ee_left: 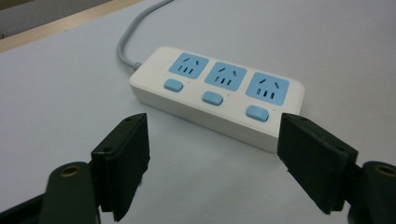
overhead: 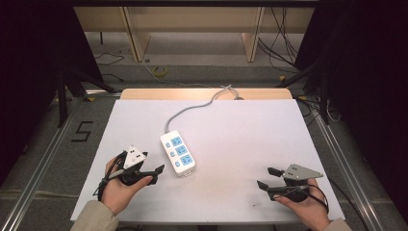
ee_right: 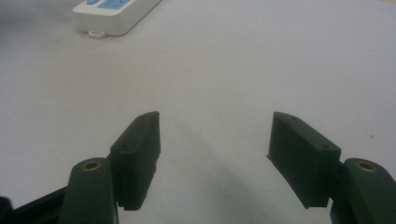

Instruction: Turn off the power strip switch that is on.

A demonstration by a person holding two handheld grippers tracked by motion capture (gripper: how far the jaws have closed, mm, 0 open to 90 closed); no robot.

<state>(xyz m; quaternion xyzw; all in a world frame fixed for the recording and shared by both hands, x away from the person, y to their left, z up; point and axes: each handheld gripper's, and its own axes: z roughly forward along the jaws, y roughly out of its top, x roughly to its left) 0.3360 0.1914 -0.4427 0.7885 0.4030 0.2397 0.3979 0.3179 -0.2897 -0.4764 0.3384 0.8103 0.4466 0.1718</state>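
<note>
Fingers [ee_left: 210, 161] of left gripper wide, empty, near glossy white rectangular power strip [ee_left: 219, 95]; right fingers [ee_right: 212, 156] wide.

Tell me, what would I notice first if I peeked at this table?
The white power strip with three blue sockets lies near the middle of the white table, its grey cord running off toward the far edge. The left hand-held gripper sits just beside it, jaws wide open and pointing at it without touching. The right hand-held gripper rests near the table's front right corner, open too, with nothing between its jaws.
</note>
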